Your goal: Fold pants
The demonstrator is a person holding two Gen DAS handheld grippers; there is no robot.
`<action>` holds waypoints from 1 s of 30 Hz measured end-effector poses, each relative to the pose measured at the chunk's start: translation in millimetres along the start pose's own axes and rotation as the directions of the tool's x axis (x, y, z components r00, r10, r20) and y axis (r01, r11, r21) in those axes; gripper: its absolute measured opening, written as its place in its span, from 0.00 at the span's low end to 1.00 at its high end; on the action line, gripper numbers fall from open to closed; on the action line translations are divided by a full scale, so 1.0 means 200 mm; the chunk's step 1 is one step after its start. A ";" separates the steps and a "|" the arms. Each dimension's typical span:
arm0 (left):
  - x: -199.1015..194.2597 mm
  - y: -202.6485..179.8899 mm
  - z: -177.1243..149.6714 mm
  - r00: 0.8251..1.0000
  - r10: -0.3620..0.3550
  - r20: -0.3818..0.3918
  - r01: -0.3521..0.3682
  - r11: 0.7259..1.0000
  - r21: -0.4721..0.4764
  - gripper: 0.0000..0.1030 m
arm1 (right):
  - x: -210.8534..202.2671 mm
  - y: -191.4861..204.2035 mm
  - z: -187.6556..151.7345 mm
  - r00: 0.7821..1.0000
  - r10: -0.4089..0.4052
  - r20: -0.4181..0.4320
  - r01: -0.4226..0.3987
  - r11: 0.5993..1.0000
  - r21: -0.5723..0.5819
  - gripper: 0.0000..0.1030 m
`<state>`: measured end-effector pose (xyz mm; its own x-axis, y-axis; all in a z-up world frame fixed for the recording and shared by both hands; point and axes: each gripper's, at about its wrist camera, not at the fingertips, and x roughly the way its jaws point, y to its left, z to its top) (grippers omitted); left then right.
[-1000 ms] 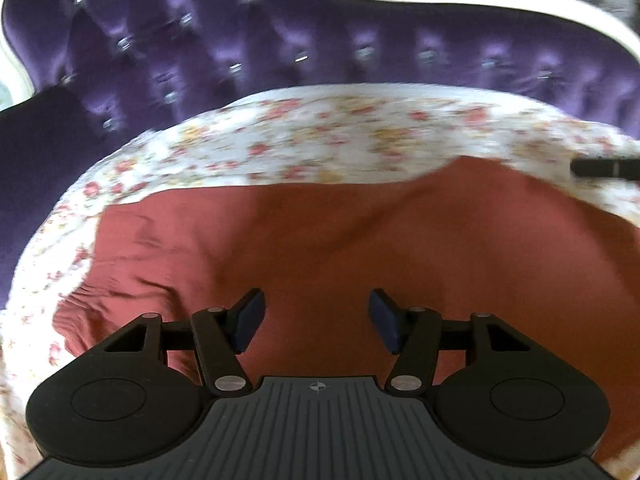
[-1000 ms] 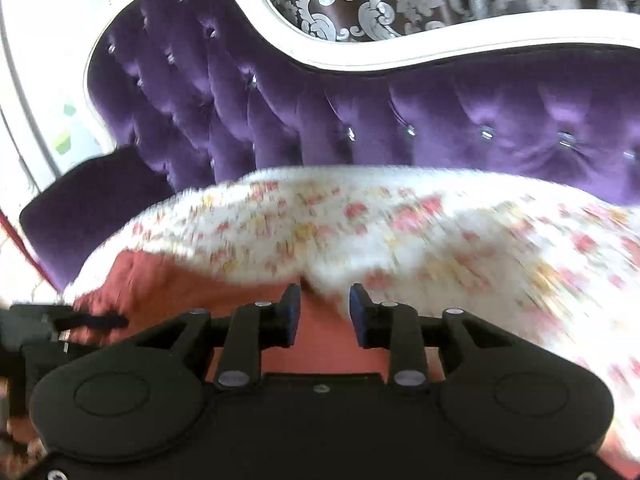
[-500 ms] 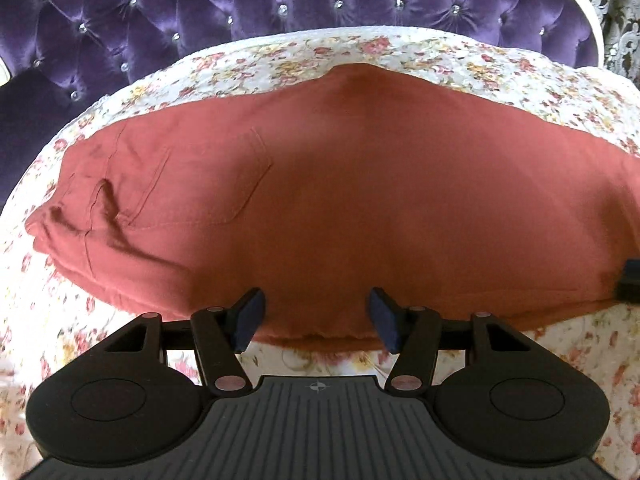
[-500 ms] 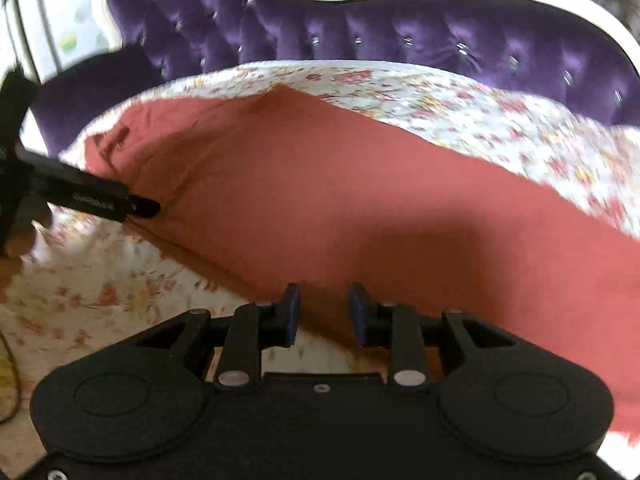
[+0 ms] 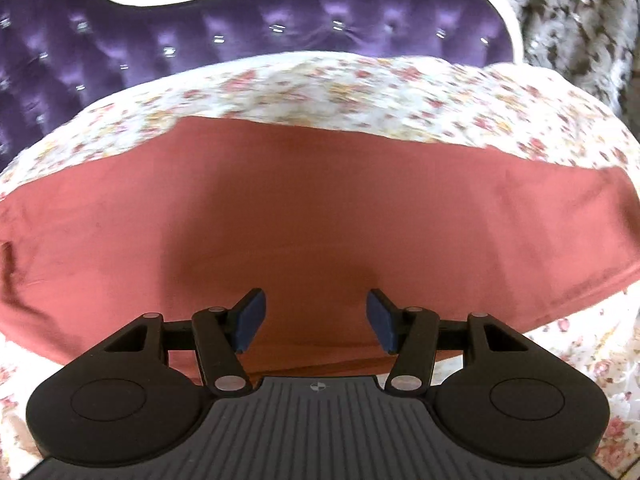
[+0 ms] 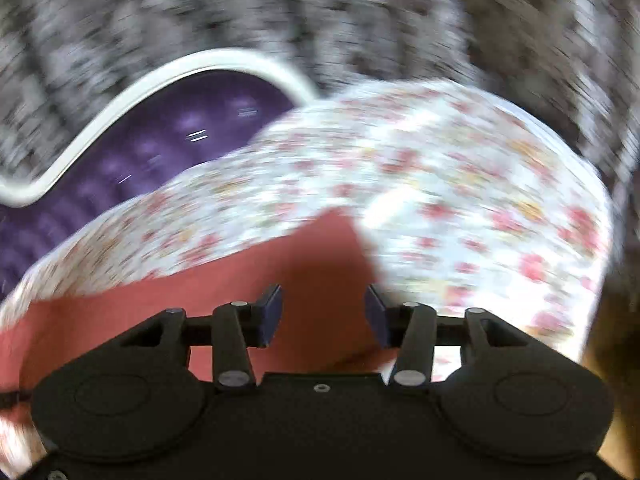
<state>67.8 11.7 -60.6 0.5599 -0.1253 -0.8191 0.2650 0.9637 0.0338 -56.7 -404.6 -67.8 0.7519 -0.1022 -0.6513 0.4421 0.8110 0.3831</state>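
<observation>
The rust-red pants (image 5: 304, 216) lie flat across a floral sheet (image 5: 360, 96) on a purple sofa, their leg end reaching the right side of the left wrist view. My left gripper (image 5: 316, 320) is open and empty, low over the pants' near edge. In the blurred right wrist view the pants' leg end (image 6: 320, 256) shows as a corner on the sheet. My right gripper (image 6: 323, 316) is open and empty over that corner.
The tufted purple sofa back (image 5: 240, 28) with a white curved frame (image 6: 132, 92) rises behind the sheet. Patterned grey wallpaper (image 5: 576, 12) is beyond. The sheet's right edge (image 6: 592, 240) drops off in the right wrist view.
Both grippers have swung right along the pants toward the leg end. The right gripper's jaws have opened wider. The waist and pocket have left the left wrist view.
</observation>
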 end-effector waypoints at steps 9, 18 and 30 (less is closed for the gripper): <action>0.10 -0.09 -0.02 0.998 0.013 -0.062 -0.013 1.000 -0.002 0.56 | 0.12 -0.11 -0.02 0.994 0.064 -0.088 -0.056 0.994 0.092 0.54; 0.10 -0.10 -0.01 0.997 0.019 -0.068 -0.018 1.000 0.008 0.56 | 0.09 -0.17 -0.02 0.995 0.081 -0.056 -0.074 0.990 0.118 0.15; 0.10 -0.11 0.02 0.996 0.021 -0.089 -0.016 0.998 0.056 0.55 | 0.04 -0.17 -0.06 0.988 0.124 -0.095 -0.124 0.992 0.002 0.76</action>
<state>75.0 -13.5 -75.2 0.4930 -0.0834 -0.8660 0.2994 0.9509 0.0788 -71.1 -426.4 -93.5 0.7507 0.0544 -0.6584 0.3461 0.8165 0.4621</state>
